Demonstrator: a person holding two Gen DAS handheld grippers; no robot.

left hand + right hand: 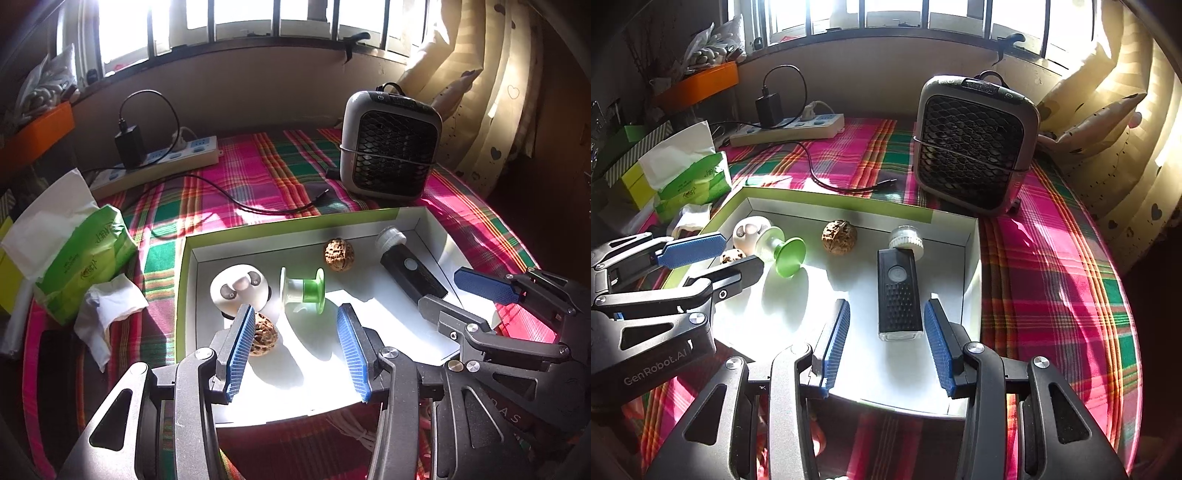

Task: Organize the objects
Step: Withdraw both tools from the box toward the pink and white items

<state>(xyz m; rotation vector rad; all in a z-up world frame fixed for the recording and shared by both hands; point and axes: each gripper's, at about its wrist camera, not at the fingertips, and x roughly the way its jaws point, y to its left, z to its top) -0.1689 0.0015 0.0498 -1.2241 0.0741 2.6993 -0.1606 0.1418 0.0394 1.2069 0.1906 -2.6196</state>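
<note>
A white box with a green rim (280, 223) (831, 201) lies on a plaid cloth. In it are a white round panda-faced thing (240, 290), a green spool (303, 291) (788, 256), two walnuts (339, 254) (263, 336) and a black flashlight (408, 273) (897, 299). My left gripper (297, 350) (742, 253) hangs open over the box's near left part. The near walnut lies on the floor just inside its left finger, untouched. My right gripper (887, 308) (439, 290) is open, with the flashlight's near end lying between its pads, clear of both.
A grey fan unit (391, 144) (971, 144) stands behind the box. At the back left is a power strip (166, 158) with a black charger and a trailing cable. A green tissue pack (85, 254) and a crumpled tissue (107, 310) lie left of the box. A curtain hangs at the right.
</note>
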